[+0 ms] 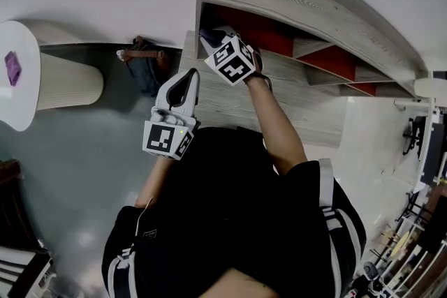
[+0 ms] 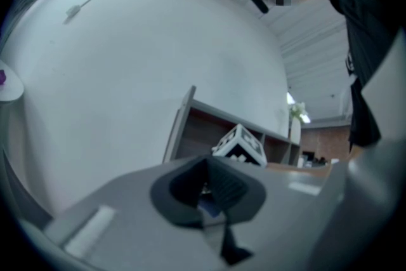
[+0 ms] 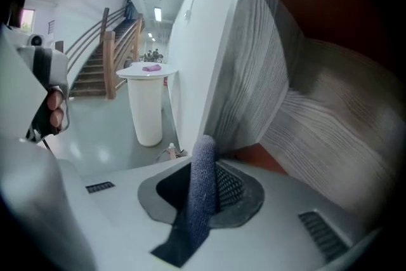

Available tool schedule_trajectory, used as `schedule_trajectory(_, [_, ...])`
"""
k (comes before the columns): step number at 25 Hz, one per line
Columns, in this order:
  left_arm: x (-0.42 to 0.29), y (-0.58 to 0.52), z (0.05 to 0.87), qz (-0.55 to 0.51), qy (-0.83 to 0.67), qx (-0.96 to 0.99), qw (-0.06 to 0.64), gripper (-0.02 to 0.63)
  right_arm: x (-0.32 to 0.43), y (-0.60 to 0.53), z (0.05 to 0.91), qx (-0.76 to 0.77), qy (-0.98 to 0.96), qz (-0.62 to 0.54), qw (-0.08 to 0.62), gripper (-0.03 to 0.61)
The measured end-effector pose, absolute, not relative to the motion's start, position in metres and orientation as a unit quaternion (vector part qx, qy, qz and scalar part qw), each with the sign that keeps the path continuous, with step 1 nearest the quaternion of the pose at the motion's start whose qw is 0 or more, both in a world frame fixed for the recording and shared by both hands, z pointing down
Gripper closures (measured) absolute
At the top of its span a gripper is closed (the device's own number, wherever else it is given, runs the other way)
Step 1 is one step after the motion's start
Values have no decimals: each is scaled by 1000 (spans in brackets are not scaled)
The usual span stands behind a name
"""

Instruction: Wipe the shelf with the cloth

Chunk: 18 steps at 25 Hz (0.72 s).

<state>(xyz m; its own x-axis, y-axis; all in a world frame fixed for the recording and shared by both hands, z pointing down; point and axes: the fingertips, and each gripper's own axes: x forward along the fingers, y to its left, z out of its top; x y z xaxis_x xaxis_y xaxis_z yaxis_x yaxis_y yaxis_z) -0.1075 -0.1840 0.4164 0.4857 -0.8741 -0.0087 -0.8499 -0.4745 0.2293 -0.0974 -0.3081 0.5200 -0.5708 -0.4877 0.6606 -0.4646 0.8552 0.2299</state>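
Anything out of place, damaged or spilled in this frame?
Nothing stands out. The right gripper holds the cloth at the shelf's left end; its boards look intact, nothing spilled.

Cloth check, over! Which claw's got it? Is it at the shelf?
Right claw shut on cloth, at shelf's left end. Left claw shut, held back. Path looks open.

The right gripper (image 1: 215, 44) holds a dark cloth (image 1: 208, 33) at the left end of the grey wood shelf (image 1: 293, 77). The left gripper (image 1: 188, 77) hangs nearer, off the shelf. On the left stands a white round table (image 1: 21, 101) with a purple thing (image 1: 12, 68) on it.
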Motion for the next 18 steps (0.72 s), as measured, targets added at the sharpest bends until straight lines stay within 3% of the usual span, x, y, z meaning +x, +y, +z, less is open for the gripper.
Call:
schedule_trajectory(9, [-108,-180,418,-61,-504,855,101,609,-89,-259,535,263,-894,10,363,525])
schedule_trajectory(15, [-100,-179,421,-60,-496,860,107,609,-70,-232,529,311,-898,47,308,525])
schedule_trajectory(18, [-92,-178,419,-60,-486,866,106,607,-56,-227,505,343,-904,79,241,525])
